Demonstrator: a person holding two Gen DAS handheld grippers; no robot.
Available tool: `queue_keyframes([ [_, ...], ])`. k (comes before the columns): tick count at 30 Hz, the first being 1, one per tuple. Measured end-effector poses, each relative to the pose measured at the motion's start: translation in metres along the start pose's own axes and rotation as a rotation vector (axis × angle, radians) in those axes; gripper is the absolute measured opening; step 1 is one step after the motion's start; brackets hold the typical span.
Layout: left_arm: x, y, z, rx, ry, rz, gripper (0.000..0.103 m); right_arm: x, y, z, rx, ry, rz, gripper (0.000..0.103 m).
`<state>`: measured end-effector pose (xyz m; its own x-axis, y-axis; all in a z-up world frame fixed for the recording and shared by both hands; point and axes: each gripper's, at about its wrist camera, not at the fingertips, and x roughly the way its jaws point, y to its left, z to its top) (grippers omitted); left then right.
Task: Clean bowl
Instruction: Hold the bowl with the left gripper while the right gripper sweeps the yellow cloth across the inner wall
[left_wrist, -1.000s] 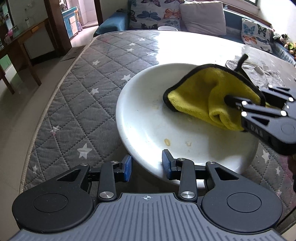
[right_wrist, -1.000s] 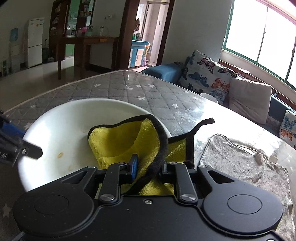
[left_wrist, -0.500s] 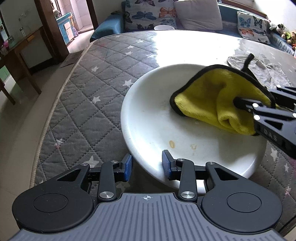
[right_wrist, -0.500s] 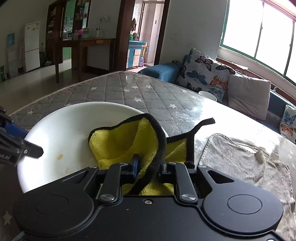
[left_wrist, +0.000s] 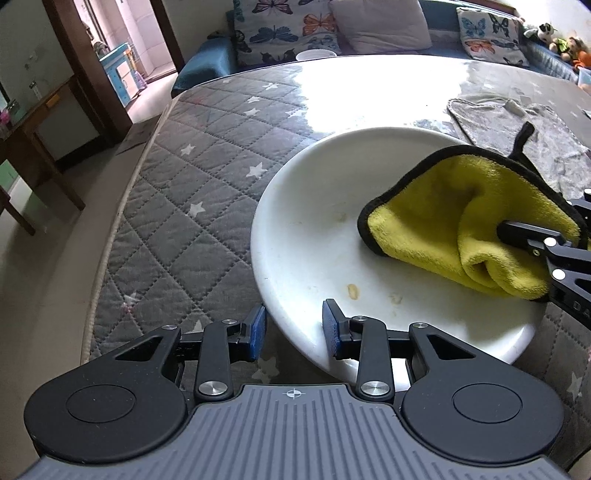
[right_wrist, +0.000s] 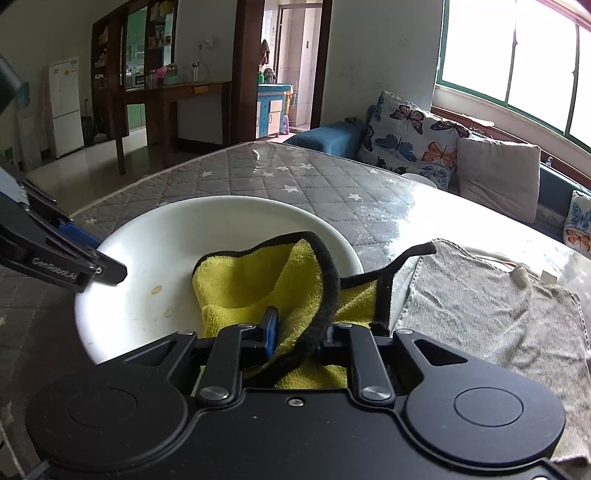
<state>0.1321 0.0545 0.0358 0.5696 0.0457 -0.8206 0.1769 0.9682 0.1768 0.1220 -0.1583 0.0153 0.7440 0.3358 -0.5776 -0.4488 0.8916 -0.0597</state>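
One white bowl sits on the counter. Two cloths: one yellow cloth with black edging, lying in the bowl, and one grey towel spread beside it. Two yellowish food spots show on the bowl's inner surface. Two grippers: the left gripper and the right gripper. Beyond the counter, three butterfly-print cushions and one plain grey cushion rest on one sofa. One white refrigerator stands far off.

A bright living room in daylight.
Green-framed windows light a blue sofa with butterfly cushions; beyond stand a dark wooden table, a white fridge, an open doorway and pale floor.
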Motion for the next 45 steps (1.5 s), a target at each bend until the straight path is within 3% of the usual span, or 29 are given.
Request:
queue_keyframes([
  [45, 0.004, -0.013, 0.0, 0.068, -0.007, 0.01, 0.039, 0.039, -0.009, 0.022, -0.021, -0.029, -0.037, 0.02],
])
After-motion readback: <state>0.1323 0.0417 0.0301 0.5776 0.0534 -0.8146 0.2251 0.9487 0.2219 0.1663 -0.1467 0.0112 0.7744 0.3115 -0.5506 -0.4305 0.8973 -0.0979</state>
